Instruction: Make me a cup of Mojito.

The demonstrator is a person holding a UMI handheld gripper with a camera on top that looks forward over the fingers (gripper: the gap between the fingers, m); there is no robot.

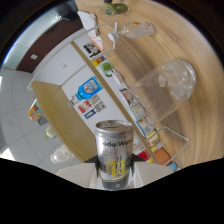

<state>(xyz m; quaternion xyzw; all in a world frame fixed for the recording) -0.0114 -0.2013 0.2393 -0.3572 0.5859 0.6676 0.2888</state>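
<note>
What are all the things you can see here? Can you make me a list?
can: one, silver with yellow print, held between the fingers, up off the table
tall glass: one, clear, with ice cubes inside, on the table beyond the can
glass jug: one, clear, farther along the table past the tall glass
lime: one, green, in a small clear dish at the far end of the table
table: one, light wood
cabinet: one, white and wood, with pictures stuck along its edge, beside the table
floor: pale grey tiles
gripper: one, dark fingers, shut on the can
</note>
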